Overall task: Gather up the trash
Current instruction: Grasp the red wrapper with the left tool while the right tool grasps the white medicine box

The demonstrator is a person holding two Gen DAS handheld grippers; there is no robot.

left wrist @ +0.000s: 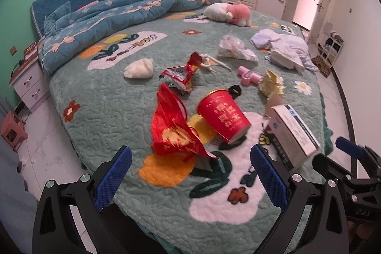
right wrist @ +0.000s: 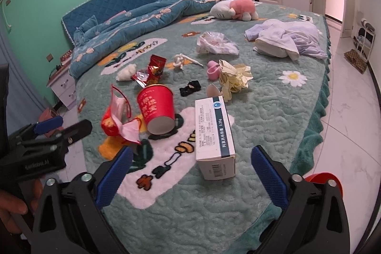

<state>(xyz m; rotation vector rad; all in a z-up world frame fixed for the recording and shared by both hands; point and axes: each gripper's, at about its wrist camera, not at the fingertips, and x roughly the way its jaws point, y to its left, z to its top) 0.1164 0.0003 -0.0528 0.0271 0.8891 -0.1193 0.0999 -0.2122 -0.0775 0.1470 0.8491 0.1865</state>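
Trash lies on the green bedspread (left wrist: pixel 100 97). A red face mask (left wrist: pixel 173 132) lies just ahead of my open, empty left gripper (left wrist: pixel 190 173). Beside it lies a tipped red paper cup (left wrist: pixel 222 118), with a red snack wrapper (left wrist: pixel 181 75) and a white tissue wad (left wrist: pixel 139 68) behind. A white medicine box (right wrist: pixel 214 135) lies just ahead of my open, empty right gripper (right wrist: pixel 191 173). Crumpled yellow paper (right wrist: pixel 234 79), a clear plastic bag (right wrist: pixel 215 43) and the cup (right wrist: pixel 157 107) lie further off.
A pink clip (right wrist: pixel 212 69), a black hair tie (right wrist: pixel 190 88), a coiled white cable (right wrist: pixel 181 61), pale clothes (right wrist: pixel 288 39) and a plush toy (right wrist: pixel 234 7) are on the bed. A blue quilt (left wrist: pixel 114 16) is bunched by the headboard. A red-orange object (right wrist: pixel 323 179) shows at lower right.
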